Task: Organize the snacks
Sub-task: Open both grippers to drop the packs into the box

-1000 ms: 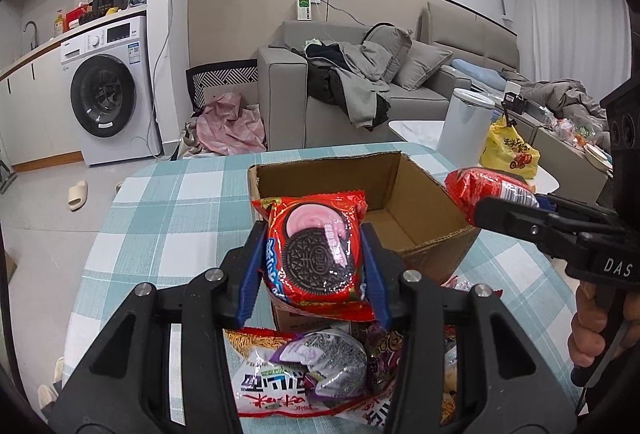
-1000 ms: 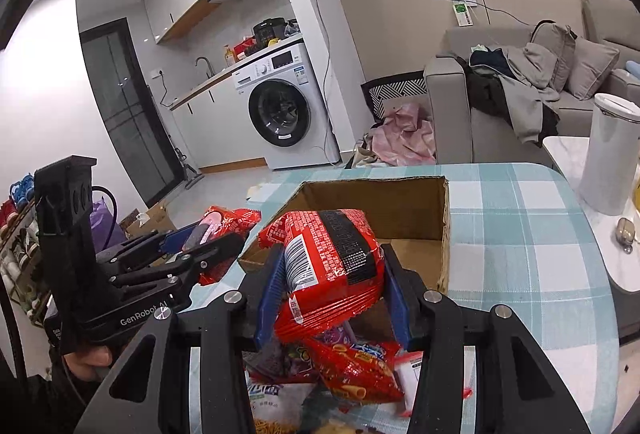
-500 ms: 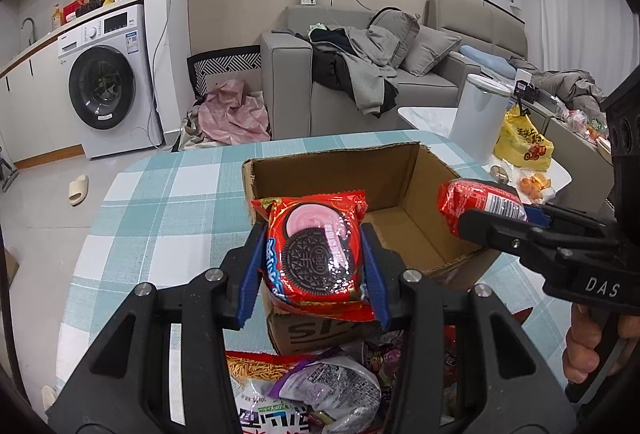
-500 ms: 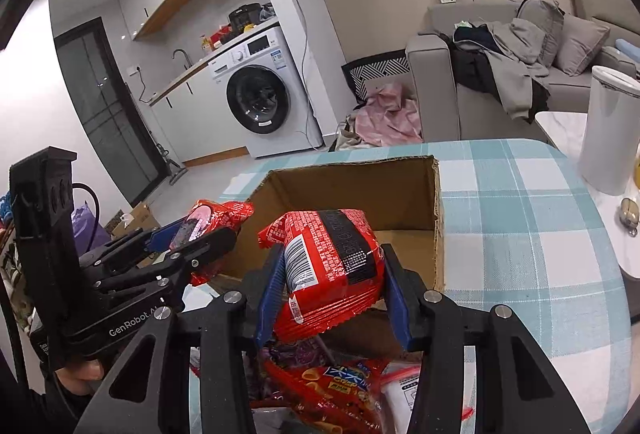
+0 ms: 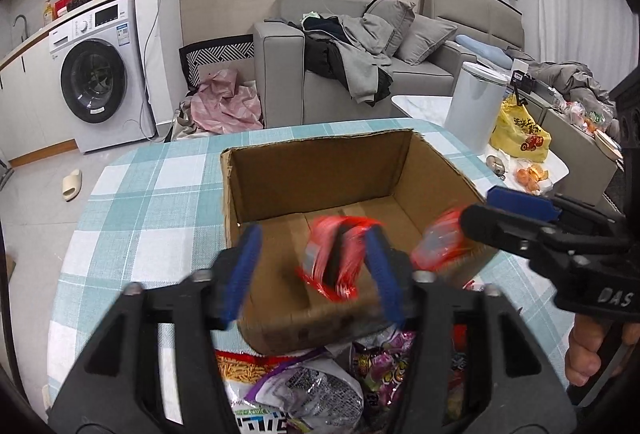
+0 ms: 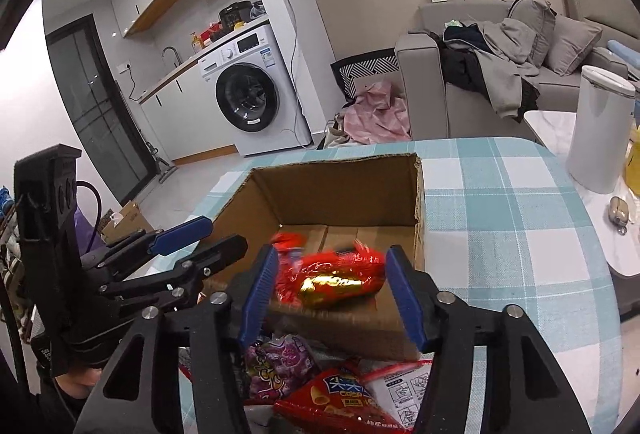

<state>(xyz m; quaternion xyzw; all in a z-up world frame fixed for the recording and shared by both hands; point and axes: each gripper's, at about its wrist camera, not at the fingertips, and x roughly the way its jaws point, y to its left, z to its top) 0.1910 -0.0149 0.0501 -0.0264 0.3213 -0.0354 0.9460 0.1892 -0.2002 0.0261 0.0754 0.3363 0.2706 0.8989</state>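
Note:
An open cardboard box [image 5: 320, 178] [image 6: 340, 190] stands on the checked table. My left gripper [image 5: 316, 270] is open above its near edge, and the red cookie packet [image 5: 334, 258] is blurred, falling between the jaws into the box. My right gripper [image 6: 332, 284] is open too, and its red snack packet [image 6: 336, 280] drops blurred between the jaws over the box's near wall. The right gripper shows at the right of the left wrist view [image 5: 516, 214], with that packet [image 5: 440, 242] below it. The left gripper shows at the left of the right wrist view [image 6: 192, 238].
A pile of snack bags [image 5: 304, 390] [image 6: 320, 386] lies on the table [image 5: 132, 218] in front of the box. A white bin [image 6: 600, 130] and a yellow bag [image 5: 520, 132] stand to the right. A sofa and a washing machine are beyond.
Both grippers have moved forward over the box and opened. The cookie packet and the red snack packet have left the jaws and are falling into the box.

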